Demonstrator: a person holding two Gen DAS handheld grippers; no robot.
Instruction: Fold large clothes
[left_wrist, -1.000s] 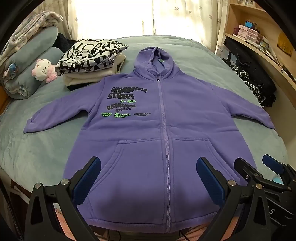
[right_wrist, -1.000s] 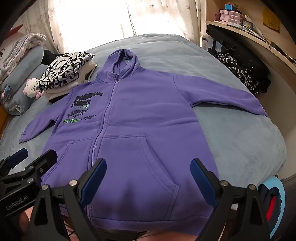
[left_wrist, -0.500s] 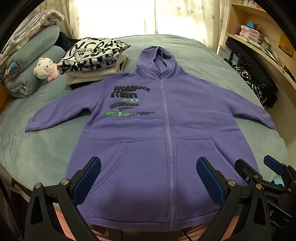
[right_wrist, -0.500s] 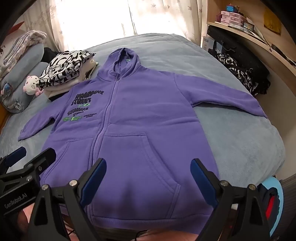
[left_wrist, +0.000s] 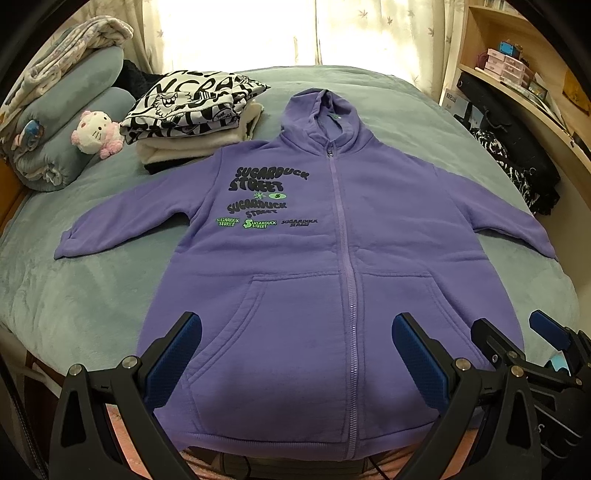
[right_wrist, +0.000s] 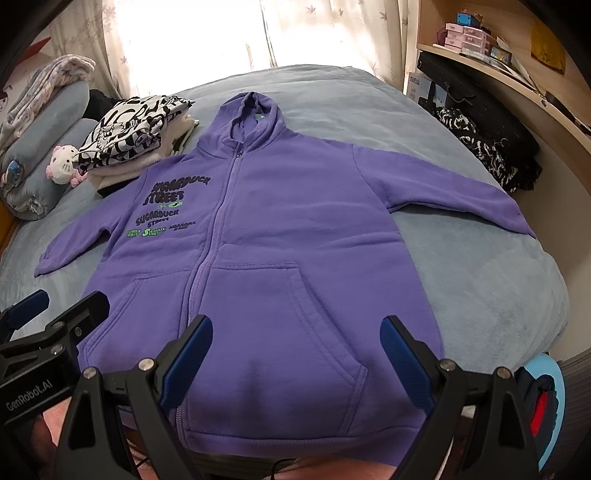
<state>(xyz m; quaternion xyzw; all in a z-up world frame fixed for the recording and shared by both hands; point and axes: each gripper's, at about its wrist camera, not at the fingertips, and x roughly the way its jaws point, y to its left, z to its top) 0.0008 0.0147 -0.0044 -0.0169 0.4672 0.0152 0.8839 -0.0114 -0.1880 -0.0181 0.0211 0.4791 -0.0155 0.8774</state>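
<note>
Both wrist views look forward and down from the bed's near edge, close above the purple zip-up fleece hoodie (left_wrist: 295, 266) (right_wrist: 280, 258), which they share.

Left wrist view: the hoodie (left_wrist: 332, 258) now sits slightly further right in frame and its hem lies lower, with a wider strip of bed (left_wrist: 74, 295) visible at left; the left hand-held gripper (left_wrist: 295, 354) has shifted slightly left. Right wrist view: the hoodie (right_wrist: 266, 258) sits marginally lower than a second ago; the right hand-held gripper (right_wrist: 295, 354) has edged forward. No change in the cloth's lie.
</note>
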